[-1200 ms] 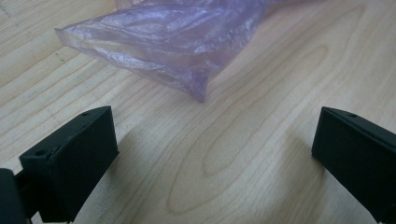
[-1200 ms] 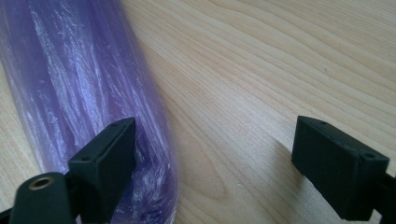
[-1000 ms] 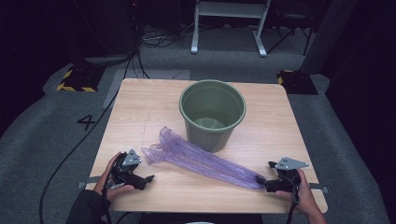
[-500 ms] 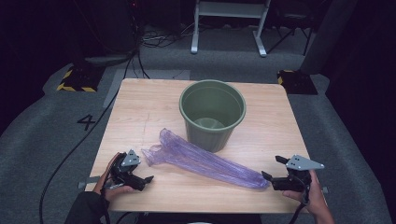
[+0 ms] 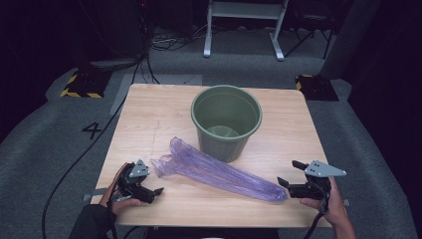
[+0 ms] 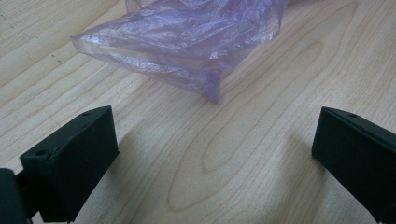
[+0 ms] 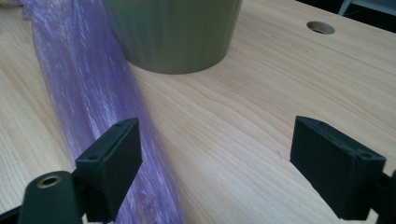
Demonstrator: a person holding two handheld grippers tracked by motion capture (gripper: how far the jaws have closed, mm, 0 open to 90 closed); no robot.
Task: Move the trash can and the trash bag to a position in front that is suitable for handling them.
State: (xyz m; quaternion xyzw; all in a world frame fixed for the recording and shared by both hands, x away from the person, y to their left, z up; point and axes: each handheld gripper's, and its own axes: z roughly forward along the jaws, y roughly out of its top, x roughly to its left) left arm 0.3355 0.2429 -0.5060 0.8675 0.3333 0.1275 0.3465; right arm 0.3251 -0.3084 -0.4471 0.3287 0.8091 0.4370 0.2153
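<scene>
Fingers (image 5: 283,182) of right gripper (image 5: 290,175) have released purple bag (image 5: 219,172).

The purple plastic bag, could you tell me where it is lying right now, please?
In the high view the purple plastic bag lies stretched diagonally across the table's near half, just in front of the green bucket, between the left gripper and right gripper.

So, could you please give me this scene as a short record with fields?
surface: light wooden table
container: dark green plastic bucket, upright, open top
bag: crumpled translucent purple plastic bag, lying flat in front of the bucket, stretched diagonally
left gripper: open, near the bag's wide end, not touching
right gripper: open, at the bag's narrow end, nothing between the jaws
</scene>
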